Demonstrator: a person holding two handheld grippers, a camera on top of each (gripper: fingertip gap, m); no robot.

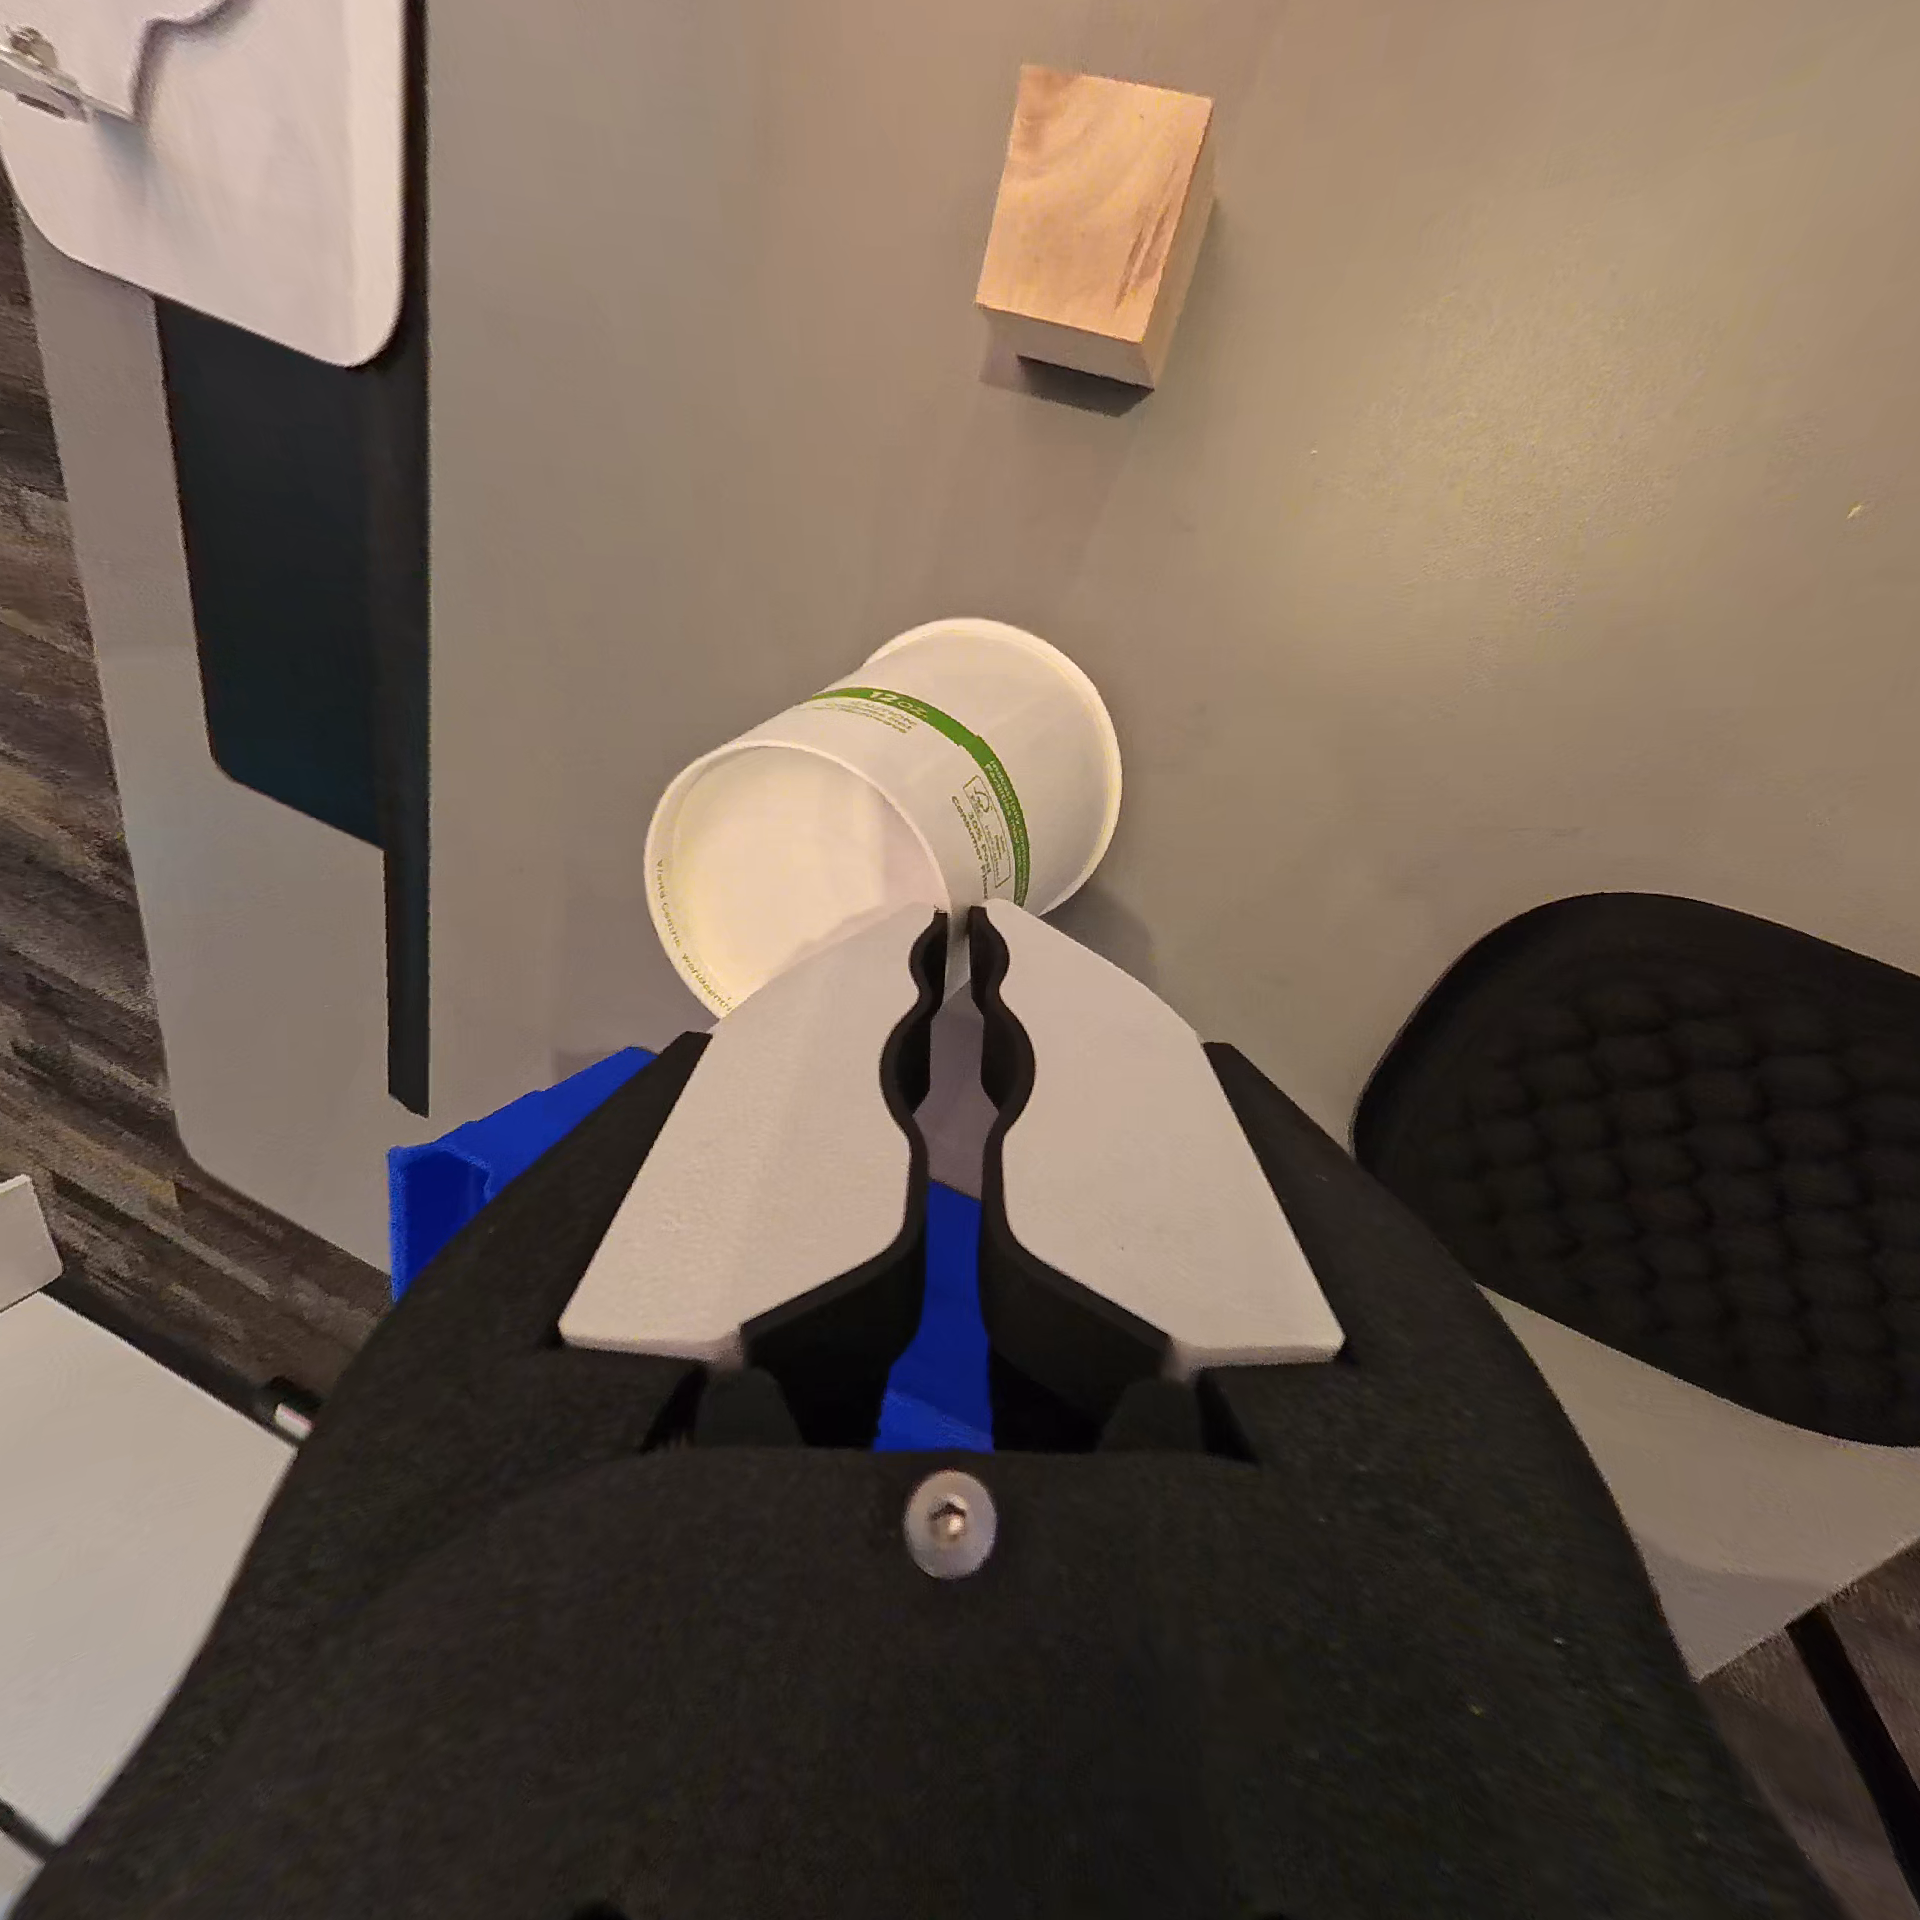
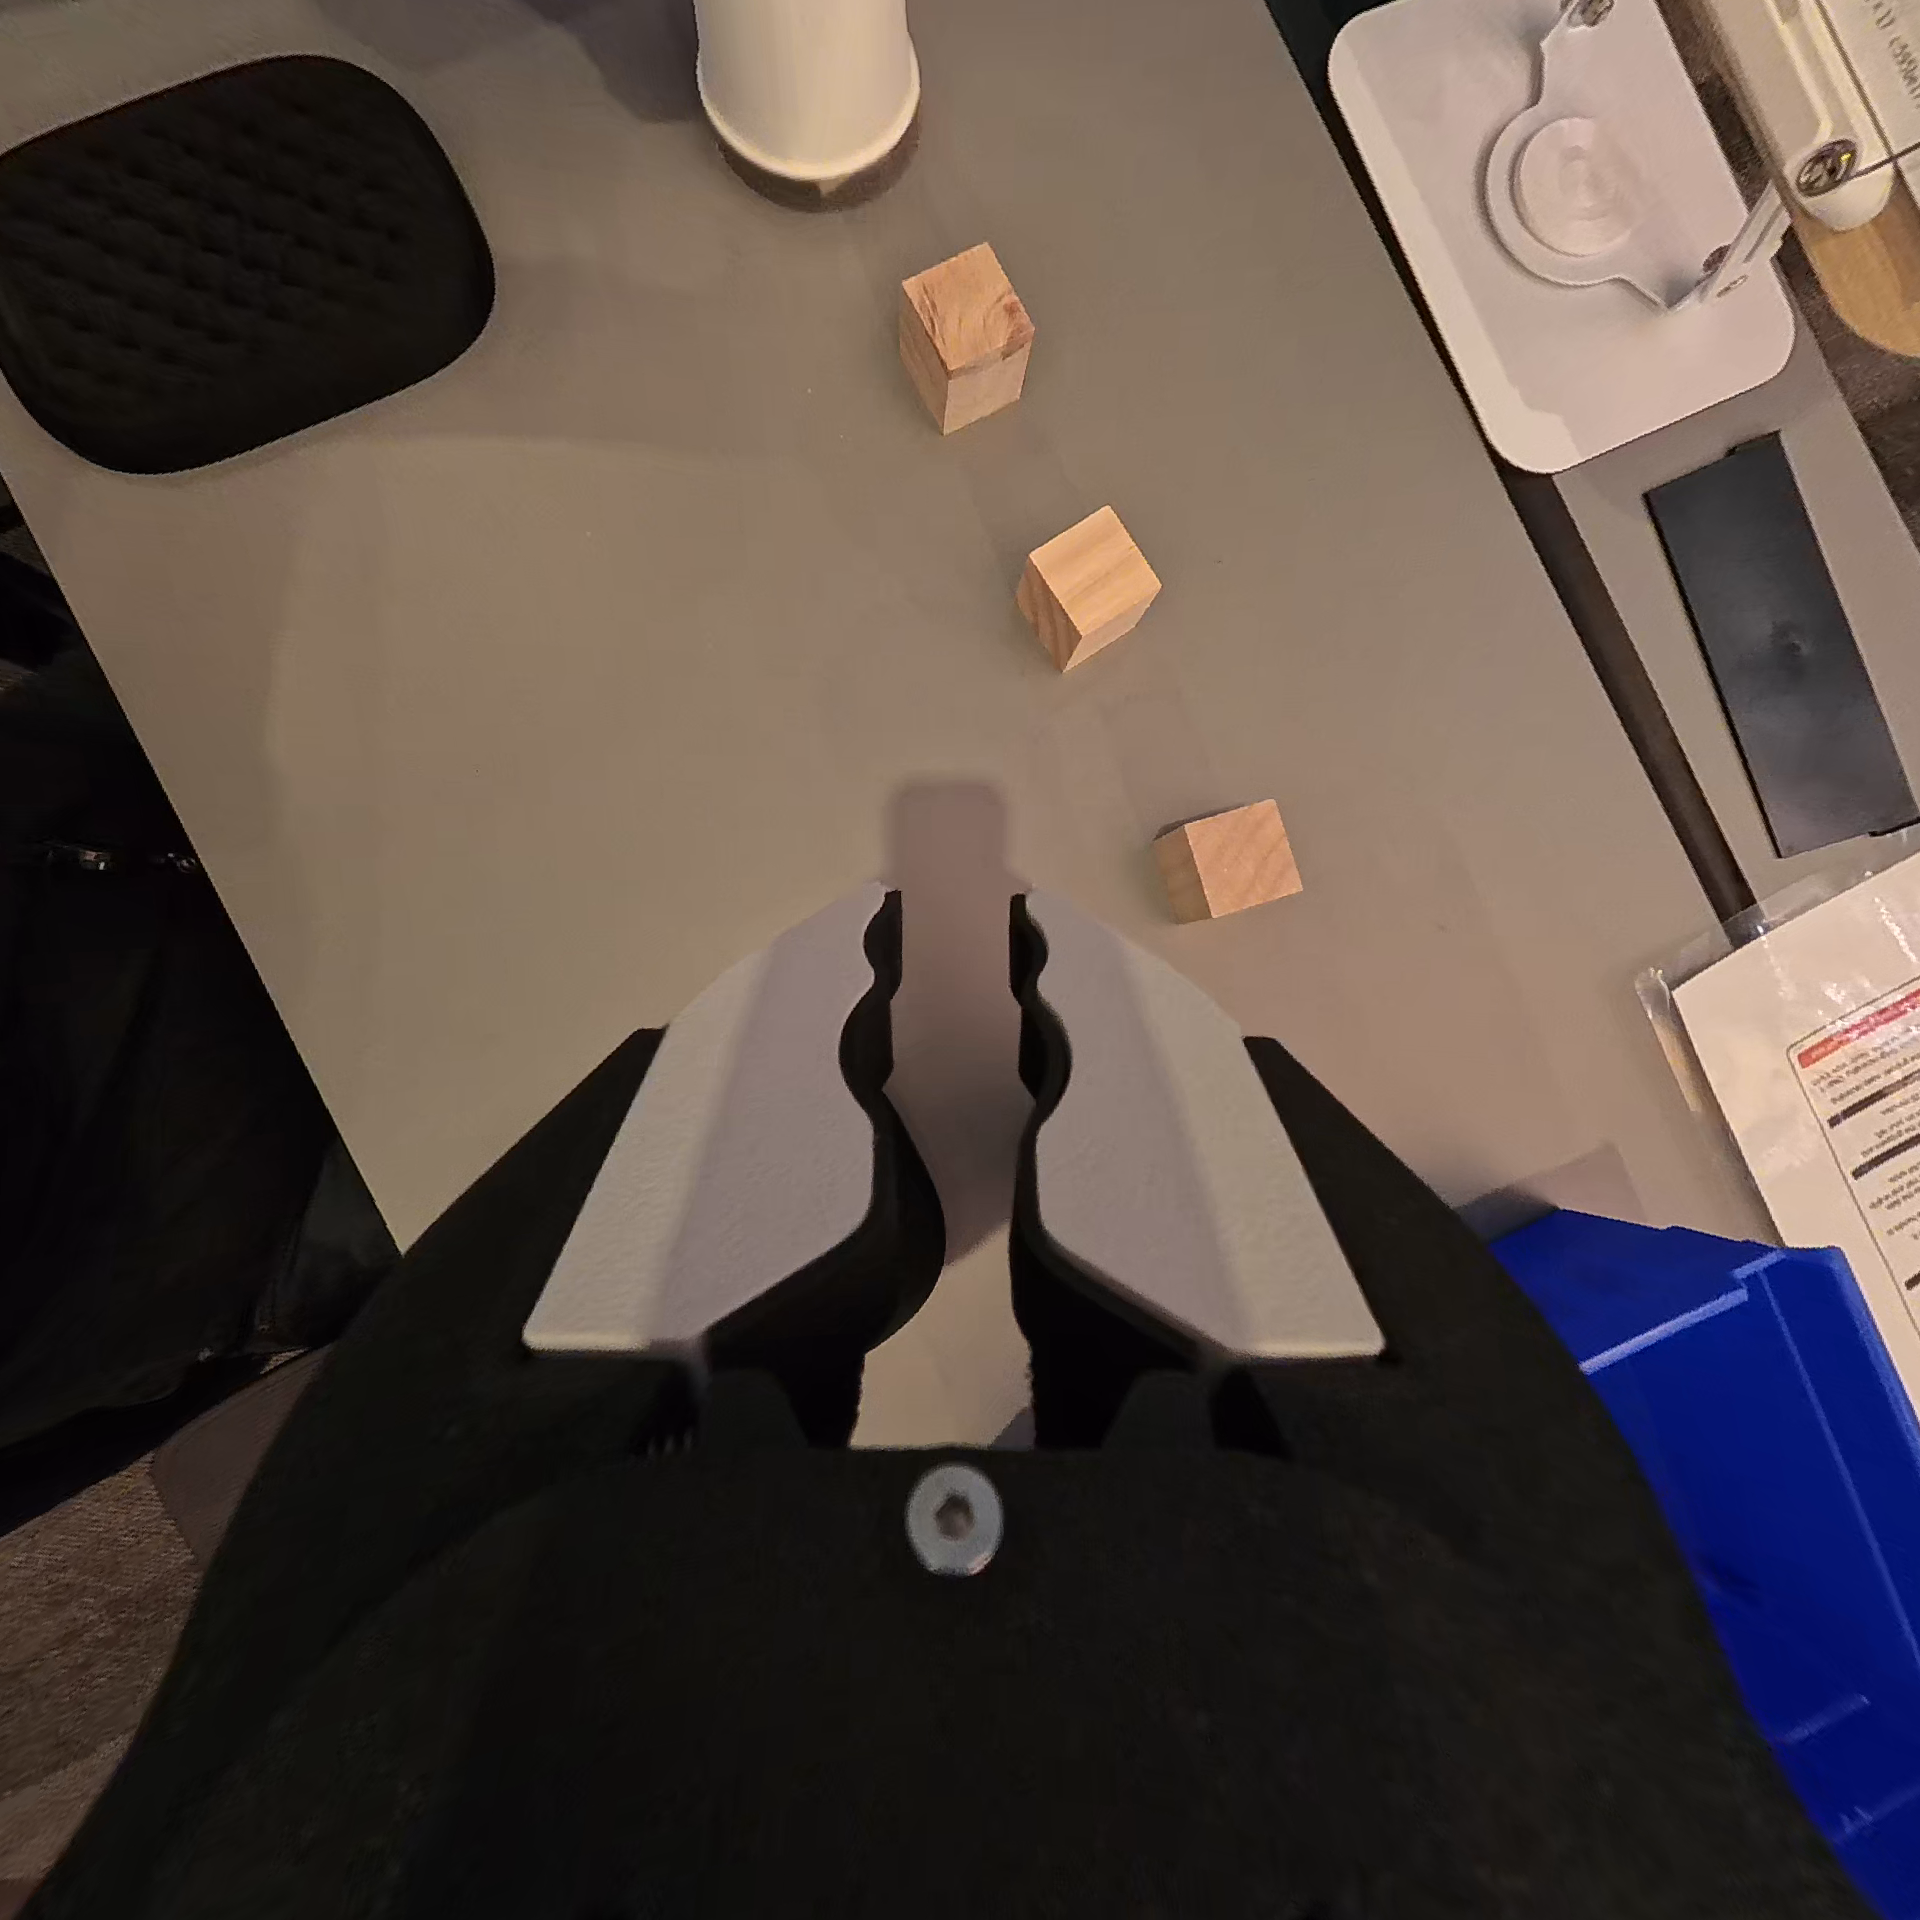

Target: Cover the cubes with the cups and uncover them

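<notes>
Paper cup (image 1: 883,821), white with a green band, is held at its base rim by the left gripper (image 1: 958,914), whose jaws are nearly closed on the thin cup wall; the cup is tilted, mouth turned away and toward the grey table (image 1: 1455,520). One wooden cube (image 1: 1096,223) is seen well ahead of that gripper and apart from the cup, with bare tabletop between them. A black padded cushion (image 1: 1662,1164) overlaps the table edge to the right of the left gripper, and a blue bin (image 1: 447,1184) sits beneath its body. The right gripper (image 2: 954,909) is held above the table with its jaws narrowly parted and nothing between them. Three cubes are laid in a diagonal line ahead: the nearest cube (image 2: 1228,860) just right of the tips, the middle cube (image 2: 1088,587) farther on, the far cube (image 2: 964,338) beyond it. A second cup (image 2: 808,88), mouth down, stands past the far cube. Open tabletop lies to the left of the right gripper up to the table edge; to its right the table ends past the cubes.
</notes>
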